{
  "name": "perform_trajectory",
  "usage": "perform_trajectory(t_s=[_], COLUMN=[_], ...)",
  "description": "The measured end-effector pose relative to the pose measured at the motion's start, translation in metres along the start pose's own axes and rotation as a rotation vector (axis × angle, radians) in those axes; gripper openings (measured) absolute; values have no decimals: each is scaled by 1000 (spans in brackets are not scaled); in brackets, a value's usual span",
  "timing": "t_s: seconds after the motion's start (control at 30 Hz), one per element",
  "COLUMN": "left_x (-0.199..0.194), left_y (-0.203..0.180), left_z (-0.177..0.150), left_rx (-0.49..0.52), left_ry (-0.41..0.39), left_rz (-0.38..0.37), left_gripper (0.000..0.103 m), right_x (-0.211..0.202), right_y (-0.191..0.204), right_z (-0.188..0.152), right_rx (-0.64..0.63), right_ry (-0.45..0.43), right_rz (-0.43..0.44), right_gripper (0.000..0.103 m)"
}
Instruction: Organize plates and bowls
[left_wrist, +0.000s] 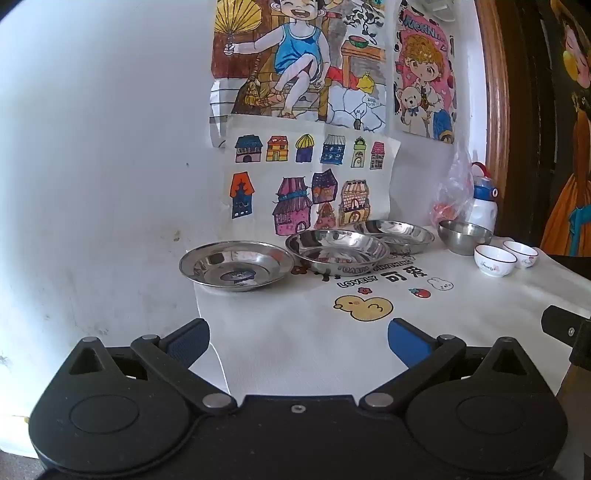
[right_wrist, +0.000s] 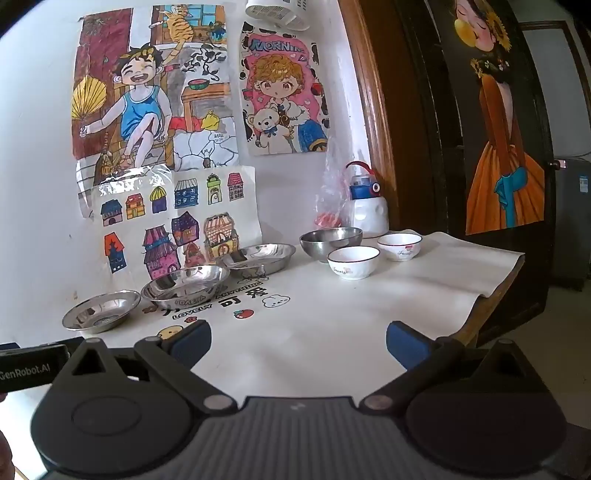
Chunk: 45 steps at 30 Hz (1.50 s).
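Observation:
Three steel plates stand in a row along the wall: a left plate (left_wrist: 236, 266) (right_wrist: 101, 309), a middle plate (left_wrist: 337, 251) (right_wrist: 185, 286) and a right plate (left_wrist: 395, 234) (right_wrist: 256, 258). To their right are a steel bowl (left_wrist: 464, 236) (right_wrist: 330, 240) and two white ceramic bowls, one nearer (left_wrist: 495, 260) (right_wrist: 353, 261) and one farther (left_wrist: 520, 253) (right_wrist: 400, 245). My left gripper (left_wrist: 298, 341) is open and empty, over the cloth in front of the plates. My right gripper (right_wrist: 298, 341) is open and empty, in front of the bowls.
A white printed cloth (left_wrist: 332, 332) (right_wrist: 332, 317) covers the table. A water bottle (left_wrist: 484, 201) (right_wrist: 367, 205) and a plastic bag (right_wrist: 328, 199) stand at the back by the wall. Drawings hang on the wall. The table's right edge (right_wrist: 495, 291) borders a dark door.

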<state>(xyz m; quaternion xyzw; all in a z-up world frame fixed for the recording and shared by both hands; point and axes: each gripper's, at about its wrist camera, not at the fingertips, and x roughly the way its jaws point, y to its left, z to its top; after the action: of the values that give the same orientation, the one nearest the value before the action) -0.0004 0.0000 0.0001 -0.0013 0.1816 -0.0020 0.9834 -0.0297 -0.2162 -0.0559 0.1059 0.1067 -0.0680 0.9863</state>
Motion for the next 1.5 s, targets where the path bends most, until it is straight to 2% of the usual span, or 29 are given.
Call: perform_trajectory(t_s=[1.5], left_x=[-1], left_y=[-7], left_z=[-1], left_rx=[-5], left_ry=[7], left_rz=[-4], left_gripper=[102], right_x=[1], right_y=[1], right_z=[0], right_rx=[-5], right_ry=[-4], right_rz=[-8], right_gripper=[103])
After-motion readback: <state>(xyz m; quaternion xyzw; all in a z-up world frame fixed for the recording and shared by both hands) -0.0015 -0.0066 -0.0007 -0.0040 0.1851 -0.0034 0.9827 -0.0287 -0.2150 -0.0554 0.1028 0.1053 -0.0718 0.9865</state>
